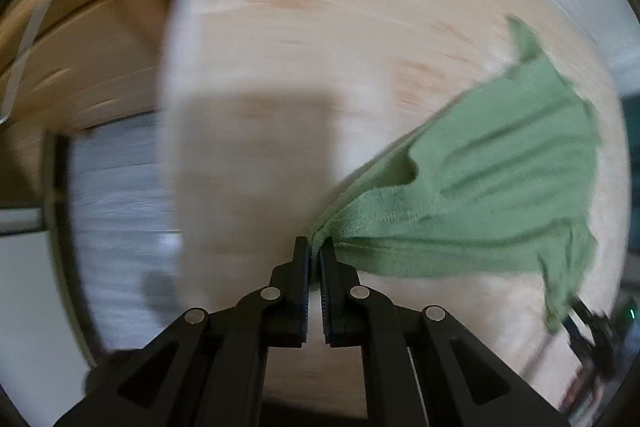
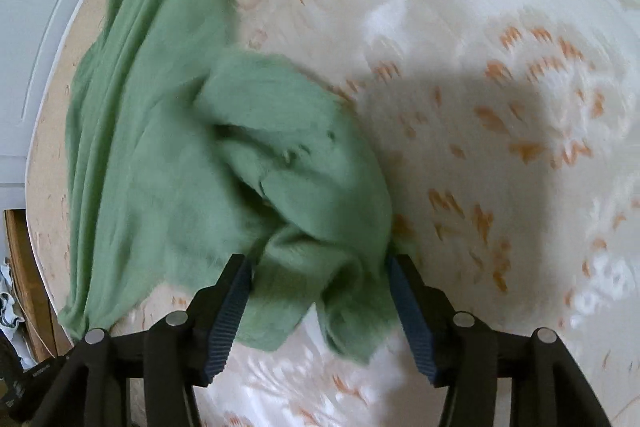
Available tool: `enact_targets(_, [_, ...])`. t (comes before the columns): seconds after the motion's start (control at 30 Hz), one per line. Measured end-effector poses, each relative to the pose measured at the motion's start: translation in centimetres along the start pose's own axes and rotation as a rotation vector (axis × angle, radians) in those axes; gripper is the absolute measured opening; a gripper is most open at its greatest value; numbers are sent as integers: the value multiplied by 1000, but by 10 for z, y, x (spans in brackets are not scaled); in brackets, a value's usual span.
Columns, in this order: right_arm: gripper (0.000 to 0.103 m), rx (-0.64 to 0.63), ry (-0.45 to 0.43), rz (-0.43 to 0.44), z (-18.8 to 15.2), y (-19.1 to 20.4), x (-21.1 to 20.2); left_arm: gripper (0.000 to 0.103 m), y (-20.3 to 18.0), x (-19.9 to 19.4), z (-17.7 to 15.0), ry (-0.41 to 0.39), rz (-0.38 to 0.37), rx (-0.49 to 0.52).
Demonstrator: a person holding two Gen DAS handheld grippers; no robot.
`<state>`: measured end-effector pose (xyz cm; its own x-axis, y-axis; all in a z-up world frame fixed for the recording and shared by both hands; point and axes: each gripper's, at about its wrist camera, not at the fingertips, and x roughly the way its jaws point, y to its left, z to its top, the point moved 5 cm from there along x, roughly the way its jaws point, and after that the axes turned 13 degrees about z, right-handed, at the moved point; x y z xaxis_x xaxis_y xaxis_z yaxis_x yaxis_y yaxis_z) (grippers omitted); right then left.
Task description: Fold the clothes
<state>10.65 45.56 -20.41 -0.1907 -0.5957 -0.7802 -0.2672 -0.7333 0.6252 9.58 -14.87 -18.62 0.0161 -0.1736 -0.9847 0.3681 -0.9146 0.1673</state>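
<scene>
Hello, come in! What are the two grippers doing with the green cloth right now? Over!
Left hand-held gripper shut on a bunched edge of the green cloth. Right hand-held gripper open, cloth between its jaws. Cloth crumpled on the patterned bed cover. Nothing in the way.

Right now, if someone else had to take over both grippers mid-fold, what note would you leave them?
Left gripper: shut on a bunched hem of the green garment, pulling it taut.
Right gripper: open, jaws either side of a crumpled part of the same garment, pads not pressing on it.
Garment: lies rumpled on the patterned bedspread, one part trailing toward the edge of the bed.
Done: one end gripped; no neat fold shows.
Left: probably grip with the right, spread it flat, then fold.
</scene>
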Motion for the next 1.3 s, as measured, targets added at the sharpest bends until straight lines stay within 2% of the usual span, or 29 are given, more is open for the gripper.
enact_targets(0.07, [62,7,8,-1,-10,-3,0,5,25,4,4,12,-28,-72])
enact_targets(0.17, [62,-2,14,-6,-21,-3,-1,5,35,6,8,34,-120,-155])
enact_targets(0.2, [62,-5,22,2,-23,-1,-1,5,33,5,9,28,-119,-160])
enact_targets(0.33, [62,-100,19,10,-25,18,-6,5,15,3,10,12,-97,-128])
enact_targets(0.37, [62,-116,15,6,-24,20,-7,5,21,1,10,12,-98,-124])
enact_targets(0.47, [62,-68,-15,-27,-16,7,-6,5,34,-6,6,-2,-87,-132])
enact_targets(0.6, [62,16,-70,-25,0,-8,-9,5,60,-21,0,-27,-16,-150])
enact_targets(0.73, [62,-18,-92,-35,14,0,-10,5,85,-25,1,-42,53,-208])
enact_targets(0.83, [62,-78,-84,-7,21,18,-3,5,84,-23,-3,-29,53,-194])
enact_targets(0.93, [62,-222,-25,5,21,47,6,7,73,-24,-6,-15,21,-179])
enact_targets(1.0, [62,-330,18,-32,26,72,17,10,67,-25,-4,-4,2,-187])
enact_targets(1.1, [62,-496,61,-113,12,88,32,18,63,-31,-3,-8,-33,-198])
enact_targets(1.2, [62,-525,90,-108,4,93,49,28,58,-39,-1,-23,-56,-186])
enact_targets(1.3, [62,-540,83,-101,-5,96,55,29,53,-41,-1,-37,-64,-157])
